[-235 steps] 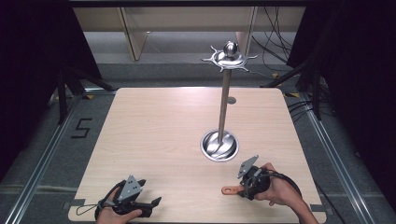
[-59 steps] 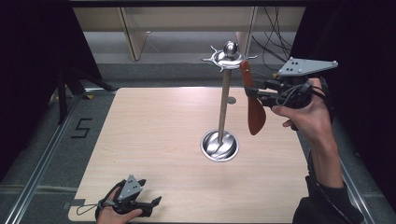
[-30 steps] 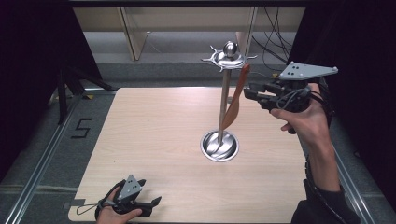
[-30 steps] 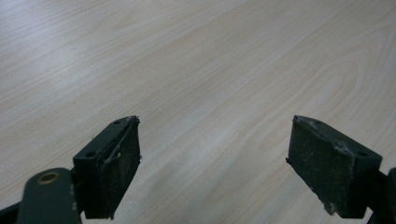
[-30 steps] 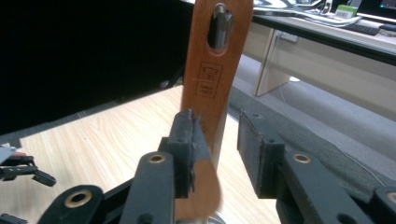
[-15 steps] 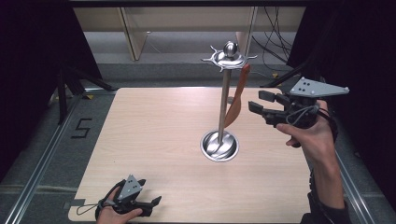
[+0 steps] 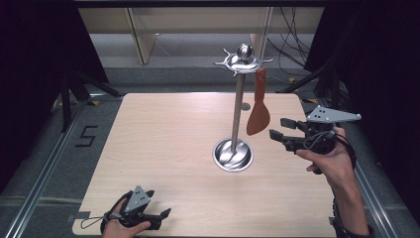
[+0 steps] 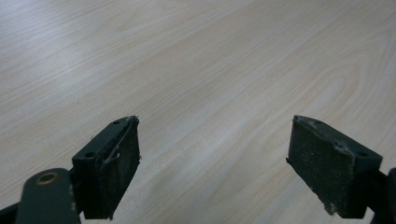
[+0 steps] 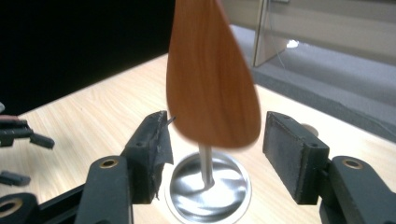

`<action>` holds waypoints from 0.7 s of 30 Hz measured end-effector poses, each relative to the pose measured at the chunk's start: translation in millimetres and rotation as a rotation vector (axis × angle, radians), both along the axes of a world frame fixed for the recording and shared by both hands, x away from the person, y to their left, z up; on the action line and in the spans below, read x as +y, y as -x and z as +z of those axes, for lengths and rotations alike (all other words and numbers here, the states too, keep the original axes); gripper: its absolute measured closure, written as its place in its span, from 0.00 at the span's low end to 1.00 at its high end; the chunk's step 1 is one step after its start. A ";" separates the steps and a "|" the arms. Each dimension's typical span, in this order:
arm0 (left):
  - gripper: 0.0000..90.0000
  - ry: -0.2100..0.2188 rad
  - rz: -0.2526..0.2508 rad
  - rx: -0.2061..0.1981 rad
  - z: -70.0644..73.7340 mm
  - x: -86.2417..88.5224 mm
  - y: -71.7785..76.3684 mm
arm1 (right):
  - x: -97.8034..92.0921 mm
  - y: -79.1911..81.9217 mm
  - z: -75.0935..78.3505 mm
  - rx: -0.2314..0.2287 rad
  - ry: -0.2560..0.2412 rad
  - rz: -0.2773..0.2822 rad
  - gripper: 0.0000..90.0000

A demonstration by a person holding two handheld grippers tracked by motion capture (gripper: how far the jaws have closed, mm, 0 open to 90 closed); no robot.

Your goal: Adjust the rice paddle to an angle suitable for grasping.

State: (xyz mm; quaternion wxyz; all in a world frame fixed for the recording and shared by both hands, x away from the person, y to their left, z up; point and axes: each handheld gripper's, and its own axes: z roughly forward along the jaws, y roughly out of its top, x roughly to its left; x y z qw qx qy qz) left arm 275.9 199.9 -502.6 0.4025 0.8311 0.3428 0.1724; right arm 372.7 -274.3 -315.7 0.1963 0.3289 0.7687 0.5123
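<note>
Our right gripper [image 7: 280,128], black with a grey three-cornered plate on top, is held above the right edge of the pale wooden table [image 7: 163,144], its jaws spread wide with nothing between them. Just beyond its tips we see the reddish-brown wooden spatula [image 7: 258,110], which hangs blade down from a hook of the polished metal stand [image 7: 236,115]. That stand has a thin upright pole, a round dished base resting on the table, and a spiked crown with a ball on top. In the right gripper view the spatula's blade [image 9: 212,74] is a little blurred and appears between and above the two black jaws, touching neither, with the stand's base [image 9: 210,189] lower down behind it.

Our left gripper [image 7: 163,214] lies low at the table's near left edge in our left hand [image 7: 119,229]. In the left gripper view its jaws stand well apart over bare wood [image 8: 210,70], gripping nothing.
</note>
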 end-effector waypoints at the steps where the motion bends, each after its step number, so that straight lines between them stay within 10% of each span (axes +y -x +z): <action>1: 0.18 0.010 0.006 0.001 -0.2 -0.8 0.5 | -1.6 0.6 -2.5 0.019 -0.001 0.006 0.46; 6: 0.18 -0.031 -0.020 -0.029 1.2 1.0 -2.4 | -4.9 2.5 -17.2 0.037 -0.018 -0.020 0.44; 7: 0.18 0.026 0.010 -0.009 -0.6 -1.6 0.0 | -7.5 4.2 -19.8 0.058 0.003 -0.010 0.44; 21: 0.18 0.040 0.014 0.001 -0.1 -3.1 1.0 | -15.1 8.8 -62.0 0.162 0.076 -0.026 0.41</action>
